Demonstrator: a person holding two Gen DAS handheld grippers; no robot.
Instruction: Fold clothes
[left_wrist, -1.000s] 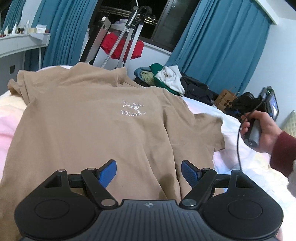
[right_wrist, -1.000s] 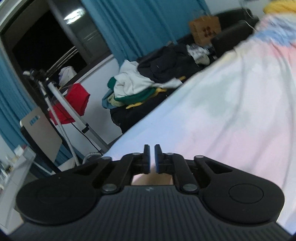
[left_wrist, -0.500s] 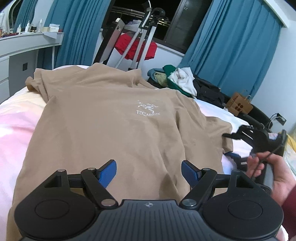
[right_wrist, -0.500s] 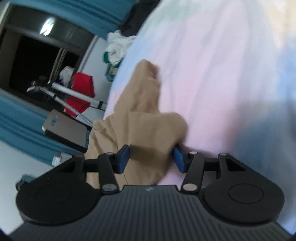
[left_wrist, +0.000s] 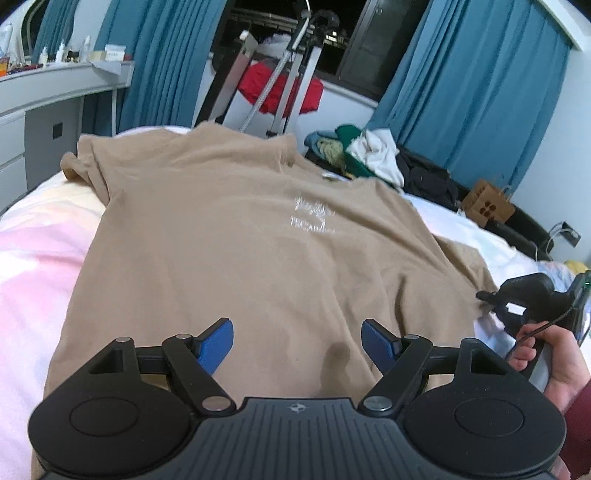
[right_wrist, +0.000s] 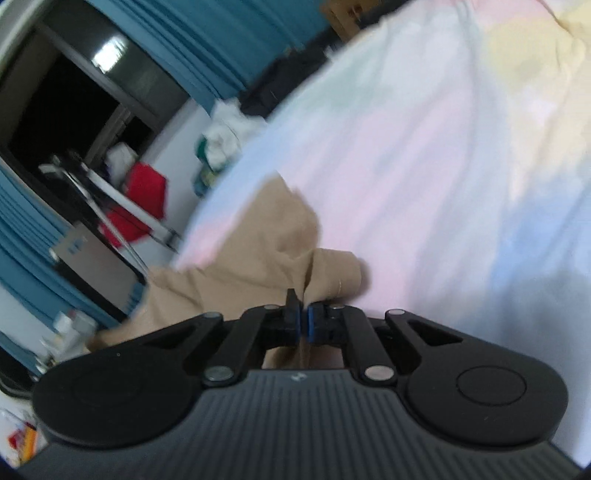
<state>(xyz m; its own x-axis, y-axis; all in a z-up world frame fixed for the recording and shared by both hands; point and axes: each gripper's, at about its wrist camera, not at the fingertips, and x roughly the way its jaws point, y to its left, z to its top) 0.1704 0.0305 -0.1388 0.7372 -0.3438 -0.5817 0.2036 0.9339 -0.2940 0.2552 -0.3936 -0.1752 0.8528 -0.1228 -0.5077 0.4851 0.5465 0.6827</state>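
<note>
- The left claw hung wide open just above the hem end of the tan T-shirt, with nothing in it.
- The right claw was pinched closed on a bunched fold of the shirt's sleeve, its blue pads almost meeting around the cloth.
- The shirt lay spread front-up on the bed, collar at the far end, lightly rumpled.
- It looked light, soft and limp; it would likely sag and crease wherever unsupported, so hems, sleeve ends and shoulder seams seemed the best places to grip.
- Beyond the bed sat a heap of other clothes.
</note>
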